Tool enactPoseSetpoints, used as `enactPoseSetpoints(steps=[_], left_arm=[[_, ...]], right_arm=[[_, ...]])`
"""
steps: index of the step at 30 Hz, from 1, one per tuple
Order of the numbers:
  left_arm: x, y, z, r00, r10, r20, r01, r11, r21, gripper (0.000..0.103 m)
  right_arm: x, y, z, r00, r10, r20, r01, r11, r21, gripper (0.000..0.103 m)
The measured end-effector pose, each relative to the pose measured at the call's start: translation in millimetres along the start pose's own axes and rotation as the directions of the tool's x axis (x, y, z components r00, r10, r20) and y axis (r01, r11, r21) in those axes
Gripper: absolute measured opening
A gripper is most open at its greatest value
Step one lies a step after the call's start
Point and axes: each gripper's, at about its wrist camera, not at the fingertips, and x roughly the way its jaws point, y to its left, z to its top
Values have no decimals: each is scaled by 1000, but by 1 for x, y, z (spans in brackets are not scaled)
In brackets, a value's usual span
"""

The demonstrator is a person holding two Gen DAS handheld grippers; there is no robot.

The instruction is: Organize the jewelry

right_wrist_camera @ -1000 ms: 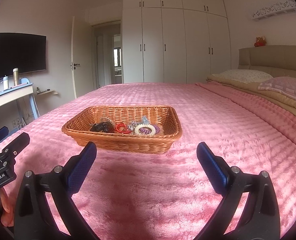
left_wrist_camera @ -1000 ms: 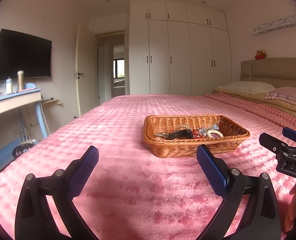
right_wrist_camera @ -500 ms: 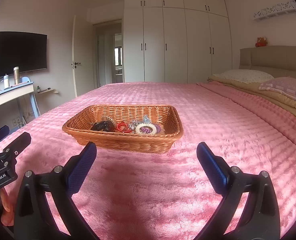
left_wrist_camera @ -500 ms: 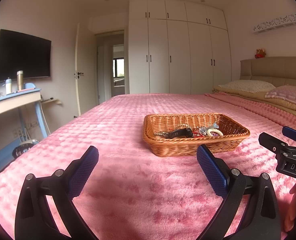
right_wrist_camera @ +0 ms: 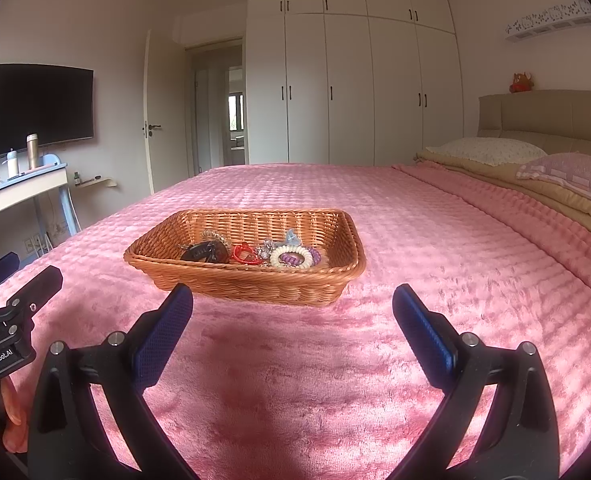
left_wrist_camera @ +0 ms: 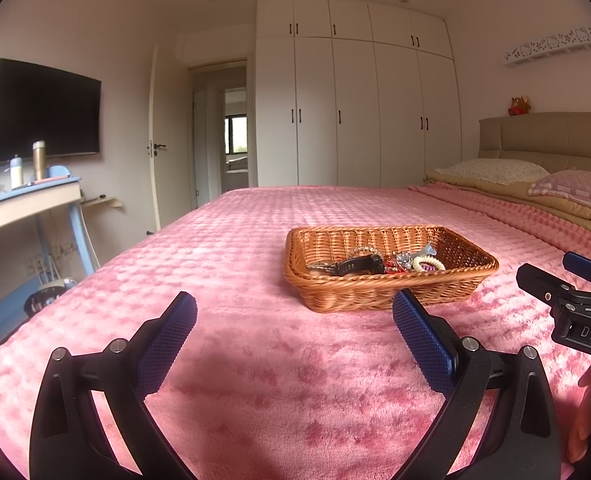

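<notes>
Jewelry is all piled in a wicker basket sitting on the pink bedspread, roughly mid-bed. In the pile, going from the basket's left side to its right: a dark watch-looking thing, a red ring-shaped piece, something silvery, then a cream coil band with a purple one touching it.

Right gripper hovers low over the bedspread just short of the basket's near rim, fingers spread wide with nothing between them, tilted slightly so the basket sits left of centre. Left gripper is posed much the same: held low, blue pads wide apart and empty, with the basket ahead and to its right, a bit farther off.

View differences: the right wrist cam looks down into the basket more, so you can pick the pieces apart. From the left cam the near wall of the basket hides most of the pile, and only the tops of the watch and the cream coil poke up. Each cam also catches the other tool at its edge: left cam shows the right gripper's black body beside the basket with fingertips of a hand under it; right cam shows the left gripper off to the basket's left, also with a bit of hand below. Both catch the wardrobe behind the basket and a TV far left.
</notes>
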Motion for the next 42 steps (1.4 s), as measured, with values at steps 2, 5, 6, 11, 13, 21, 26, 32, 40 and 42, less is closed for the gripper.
enactPoseSetpoints(steps=[2, 5, 6, 11, 13, 21, 26, 32, 40, 42], left_arm=[[0, 0, 0, 1000, 0, 0, 0, 1000, 0, 95], [0, -1, 0, 1000, 1, 1, -1, 1000, 0, 95], [0, 0, 0, 1000, 1, 1, -1, 1000, 0, 95], [0, -1, 1, 1000, 1, 1, -1, 1000, 0, 95], [0, 0, 0, 1000, 1, 0, -1, 1000, 0, 95], [0, -1, 0, 1000, 0, 0, 0, 1000, 1, 95], [0, -1, 1, 1000, 0, 0, 0, 1000, 1, 95], [0, -2, 1, 1000, -2, -1, 2, 1000, 3, 95], [0, -1, -1, 1000, -3, -1, 3, 1000, 6, 95], [0, -1, 0, 1000, -2, -2, 3, 1000, 7, 95]], right_arm=[[0, 0, 0, 1000, 0, 0, 0, 1000, -1, 96], [0, 0, 0, 1000, 0, -2, 0, 1000, -1, 96], [0, 0, 0, 1000, 0, -2, 0, 1000, 0, 96], [0, 0, 0, 1000, 1, -4, -1, 1000, 1, 96], [0, 0, -1, 1000, 1, -4, -1, 1000, 2, 96], [1, -1, -1, 1000, -1, -8, 2, 1000, 10, 96], [2, -2, 0, 1000, 0, -13, 0, 1000, 18, 96], [1, -2, -1, 1000, 0, -13, 0, 1000, 19, 96], [2, -2, 0, 1000, 1, -14, 0, 1000, 22, 96], [2, -2, 0, 1000, 0, -16, 0, 1000, 21, 96]])
